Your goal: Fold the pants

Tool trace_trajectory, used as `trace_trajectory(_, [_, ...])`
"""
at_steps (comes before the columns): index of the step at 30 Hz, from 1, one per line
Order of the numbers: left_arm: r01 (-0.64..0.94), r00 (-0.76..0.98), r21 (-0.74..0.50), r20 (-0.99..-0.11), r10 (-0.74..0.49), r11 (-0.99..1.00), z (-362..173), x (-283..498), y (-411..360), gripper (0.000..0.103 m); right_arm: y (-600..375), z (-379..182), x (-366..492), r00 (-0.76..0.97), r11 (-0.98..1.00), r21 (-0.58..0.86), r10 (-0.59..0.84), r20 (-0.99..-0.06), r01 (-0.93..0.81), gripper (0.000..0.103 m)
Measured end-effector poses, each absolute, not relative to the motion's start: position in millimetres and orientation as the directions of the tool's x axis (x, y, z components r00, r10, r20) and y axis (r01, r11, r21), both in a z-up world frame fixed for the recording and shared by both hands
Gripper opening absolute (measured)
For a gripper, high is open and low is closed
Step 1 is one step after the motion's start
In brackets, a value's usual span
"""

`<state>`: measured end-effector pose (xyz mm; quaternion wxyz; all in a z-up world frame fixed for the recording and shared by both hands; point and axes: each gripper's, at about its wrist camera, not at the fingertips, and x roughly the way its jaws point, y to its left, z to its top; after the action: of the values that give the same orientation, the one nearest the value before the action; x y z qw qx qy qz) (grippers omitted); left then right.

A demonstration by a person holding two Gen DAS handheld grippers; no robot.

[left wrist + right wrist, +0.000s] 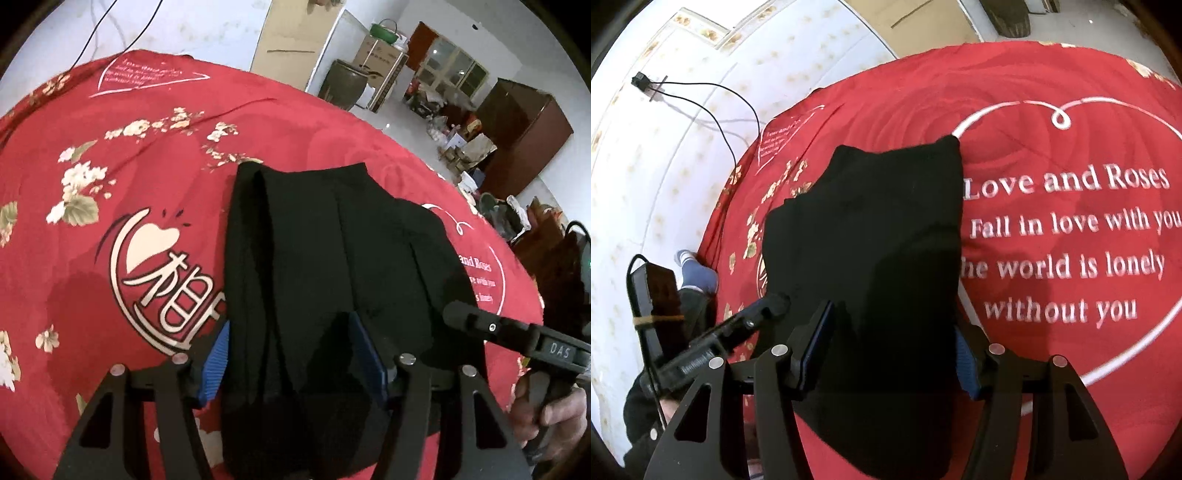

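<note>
Pants (325, 258), black and folded, lie on the red bedspread (110, 184) in the left wrist view; the left gripper (299, 362) stands wide open astride them, holding nothing. Right wrist view: the right gripper (890, 354) likewise spread around the pants (871, 236), gripping nothing.

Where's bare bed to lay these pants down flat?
Open red cover lies right of the pants, across the heart lettering, and left of them over the round logo. It is tight at the near edge, where the left claw and right claw sit together.
</note>
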<state>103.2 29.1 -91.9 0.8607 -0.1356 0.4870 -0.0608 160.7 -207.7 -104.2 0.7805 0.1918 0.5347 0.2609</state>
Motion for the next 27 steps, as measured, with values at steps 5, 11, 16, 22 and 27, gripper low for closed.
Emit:
trace_trajectory(5, [-0.01, 0.544, -0.25, -0.814, -0.204, 0.968, -81.3, 96.4, 16.4, 0.037, -203.6, -101.8, 159.7, 0.3, 0.813, 0.54, 0.582, -0.756, -0.218, 0.048])
trace_trajectory(11, [-0.004, 0.547, -0.224, -0.816, -0.185, 0.975, -81.2, 96.5, 12.3, 0.033, -204.7, -103.5, 160.2, 0.297, 0.823, 0.525, 0.568, -0.768, -0.217, 0.038])
trace_trajectory(16, [-0.009, 0.545, -0.24, -0.815, -0.196, 0.971, -80.9, 97.6, 13.4, 0.029, -208.2, -105.2, 166.3, 0.291, 0.808, 0.55, 0.589, -0.754, -0.21, 0.038])
trace_trajectory(22, [0.012, 0.575, -0.25, -0.791, -0.211, 0.968, -51.9, 77.9, 12.6, 0.021, -204.8, -73.0, 152.5, 0.327, 0.78, 0.557, 0.625, -0.709, -0.284, 0.019])
trace_trajectory(27, [-0.008, 0.53, -0.246, -0.823, -0.204, 0.969, -66.9, 71.8, 20.0, 0.022, -205.1, -87.0, 142.0, 0.256, 0.778, 0.575, 0.627, -0.736, -0.253, 0.019])
